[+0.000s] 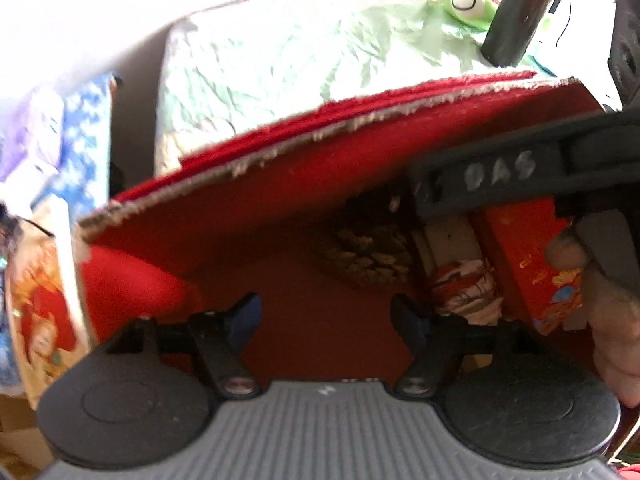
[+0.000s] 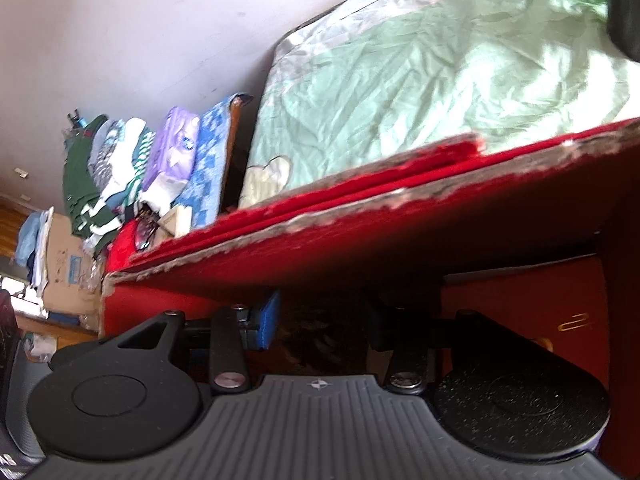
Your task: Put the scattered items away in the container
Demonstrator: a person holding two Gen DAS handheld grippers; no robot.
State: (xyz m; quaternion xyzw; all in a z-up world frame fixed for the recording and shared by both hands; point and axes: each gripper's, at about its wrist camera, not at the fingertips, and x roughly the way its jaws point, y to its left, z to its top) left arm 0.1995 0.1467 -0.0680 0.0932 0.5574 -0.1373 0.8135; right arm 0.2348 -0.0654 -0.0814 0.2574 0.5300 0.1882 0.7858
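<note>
Red box, both grippers at its mouth.

Left wrist view: left gripper [image 1: 326, 316] hung inside the red box [image 1: 280, 184], fingers wide and empty; pinecone [image 1: 370, 252] and red packet [image 1: 528, 264] lay deeper in. Right wrist view: right gripper [image 2: 320, 320] sat under the box rim, fingers apart around something dark, hold uncertain. Best lifted out straight, clear of the frayed rim.

Green bedspread [image 2: 420, 92], frog plush [image 1: 466, 2], folded clothes [image 2: 108, 168].

Pinecone [image 1: 370, 248] in box [image 1: 280, 168], carton [image 1: 532, 256] right.
</note>
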